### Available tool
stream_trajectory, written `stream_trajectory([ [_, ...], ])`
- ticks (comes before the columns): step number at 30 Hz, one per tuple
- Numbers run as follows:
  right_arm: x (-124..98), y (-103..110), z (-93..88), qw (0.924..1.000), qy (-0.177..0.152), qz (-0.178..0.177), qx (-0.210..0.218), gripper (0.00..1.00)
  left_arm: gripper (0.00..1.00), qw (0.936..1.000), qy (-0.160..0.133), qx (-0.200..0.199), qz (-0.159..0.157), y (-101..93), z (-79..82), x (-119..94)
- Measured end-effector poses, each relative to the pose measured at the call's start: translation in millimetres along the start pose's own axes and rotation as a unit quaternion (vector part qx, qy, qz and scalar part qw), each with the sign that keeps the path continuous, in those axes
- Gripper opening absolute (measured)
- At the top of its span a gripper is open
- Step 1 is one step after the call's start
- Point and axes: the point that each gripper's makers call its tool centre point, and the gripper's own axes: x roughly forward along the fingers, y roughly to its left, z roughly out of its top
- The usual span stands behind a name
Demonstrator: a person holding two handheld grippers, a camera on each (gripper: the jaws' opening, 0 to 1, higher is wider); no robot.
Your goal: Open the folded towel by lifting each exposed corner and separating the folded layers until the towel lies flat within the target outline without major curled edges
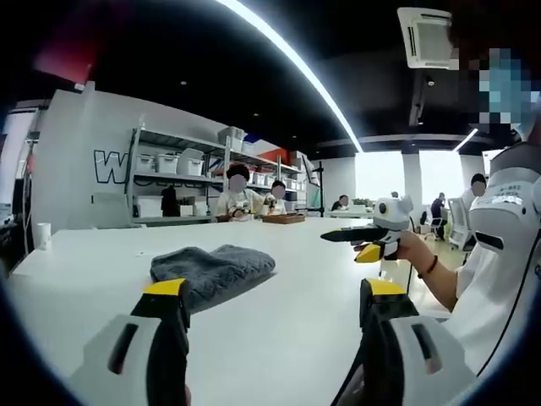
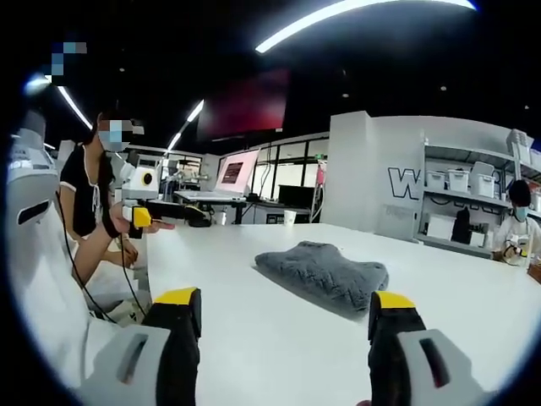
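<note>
The left gripper (image 1: 275, 309) has its jaws spread wide with nothing between them, held low over the white table (image 1: 287, 338) and short of the towel (image 1: 213, 271). The right gripper (image 2: 283, 317) is likewise spread and empty, also short of the towel (image 2: 323, 275), which it faces from the opposite side; in the left gripper view it appears beyond the towel to the right, carried in a hand (image 1: 410, 247).

The grey towel lies folded in a rumpled heap near the middle of the table, untouched. I can make out no target outline around it.

The likely trouble: the folds are soft and bunched, so a jaw closing on a corner could catch two layers at once and drag the whole bundle instead of peeling one layer. The smooth tabletop may let the towel slide when pulled.

Bare table surrounds the towel on all sides, with edges well away, leaving ample room to spread it
</note>
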Motion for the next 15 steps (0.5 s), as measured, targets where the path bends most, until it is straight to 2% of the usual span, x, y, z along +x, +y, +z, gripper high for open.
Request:
stream_trajectory([
  [5, 2, 2, 3.5, 0.9999, -0.004, 0.009, -0.011, 0.80, 0.80, 0.9999, 0.002, -0.014, -0.009, -1.5, -2.0, 3],
  [9, 5, 0, 7.6, 0.9998, -0.005, 0.013, -0.015, 0.79, 0.78, 0.9998, -0.013, -0.010, -0.009, -0.6, 0.9, 5],
  [11, 7, 1, 8.3, 0.9997, -0.006, 0.016, -0.017, 0.79, 0.79, 0.9996, -0.008, -0.022, -0.015, -1.9, -1.0, 6],
  [15, 11, 0, 7.1, 0.9997, -0.006, 0.020, -0.016, 0.79, 0.78, 0.9998, 0.002, -0.019, -0.006, 0.8, -6.6, 14],
])
